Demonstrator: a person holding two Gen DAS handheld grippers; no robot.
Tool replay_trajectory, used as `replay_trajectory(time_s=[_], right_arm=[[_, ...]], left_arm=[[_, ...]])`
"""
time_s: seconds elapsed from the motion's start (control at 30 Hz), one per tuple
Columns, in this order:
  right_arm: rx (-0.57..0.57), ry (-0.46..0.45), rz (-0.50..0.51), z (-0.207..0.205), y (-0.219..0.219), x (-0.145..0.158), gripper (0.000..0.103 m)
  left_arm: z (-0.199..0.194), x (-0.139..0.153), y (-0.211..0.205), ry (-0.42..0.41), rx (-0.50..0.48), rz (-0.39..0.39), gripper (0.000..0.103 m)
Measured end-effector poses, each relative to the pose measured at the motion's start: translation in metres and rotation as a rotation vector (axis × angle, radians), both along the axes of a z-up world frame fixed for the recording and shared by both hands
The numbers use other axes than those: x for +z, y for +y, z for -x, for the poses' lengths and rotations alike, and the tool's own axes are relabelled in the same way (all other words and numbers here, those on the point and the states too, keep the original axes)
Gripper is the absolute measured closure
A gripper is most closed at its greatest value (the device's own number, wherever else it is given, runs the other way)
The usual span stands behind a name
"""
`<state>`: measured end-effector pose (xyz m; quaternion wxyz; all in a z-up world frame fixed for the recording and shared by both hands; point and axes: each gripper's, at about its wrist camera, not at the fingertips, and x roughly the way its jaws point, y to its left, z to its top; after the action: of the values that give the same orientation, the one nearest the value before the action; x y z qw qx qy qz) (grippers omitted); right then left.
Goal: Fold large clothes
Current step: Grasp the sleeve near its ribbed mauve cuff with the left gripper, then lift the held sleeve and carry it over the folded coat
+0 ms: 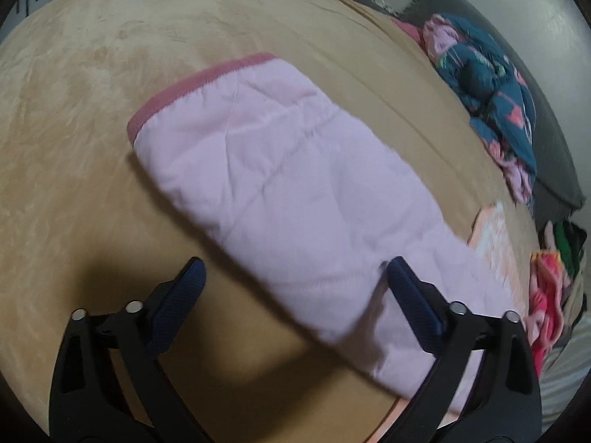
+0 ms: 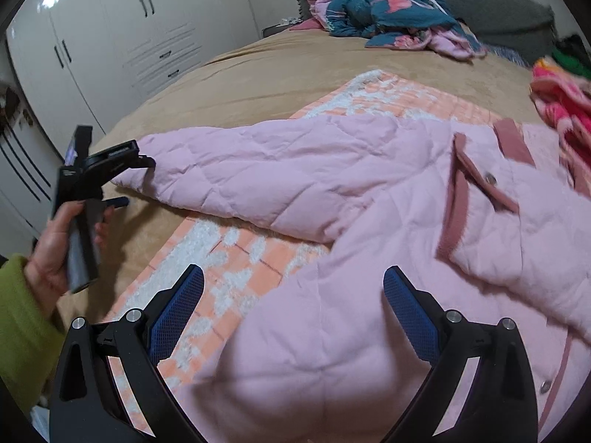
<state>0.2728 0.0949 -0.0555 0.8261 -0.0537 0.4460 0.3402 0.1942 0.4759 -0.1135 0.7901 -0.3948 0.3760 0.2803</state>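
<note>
While the pink quilted jacket (image 2: 369, 240) is spread on the tan bed cover (image 2: 277, 70), partly over an orange checked blanket (image 2: 236, 262), its sleeve (image 1: 280, 192) is stretched out sideways from the body, cuff (image 1: 195, 85) pointing away, probably ready for folding inward. The left gripper (image 1: 295, 295) is held over the sleeve with jaws spread, pinching nothing. The right gripper (image 2: 293, 310) hovers over the body, jaws likewise spread and empty.

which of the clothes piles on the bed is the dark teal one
The teal bundle by the grey headboard; the pink jacket and bright pink-red pile lie nearer.
</note>
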Motion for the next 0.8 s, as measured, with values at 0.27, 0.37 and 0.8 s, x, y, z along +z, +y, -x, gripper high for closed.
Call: replay_trajectory(time_s=[0.27,0.37,0.8], right_arm=[[-0.061,0.018,-0.048,0.006,-0.034,0.011,0.006],[-0.09,0.021,-0.069,0.009,-0.048,0.016,0.006],[-0.163,-0.004,-0.119,0.028,-0.094,0.042,0.006]], left_arm=[[-0.007,0.009,0.002,-0.004,0.017,-0.078,0.066],[-0.004,0.025,0.0,-0.03,0.01,-0.114,0.083],[-0.007,0.116,-0.045,-0.13,-0.112,-0.276,0.091]])
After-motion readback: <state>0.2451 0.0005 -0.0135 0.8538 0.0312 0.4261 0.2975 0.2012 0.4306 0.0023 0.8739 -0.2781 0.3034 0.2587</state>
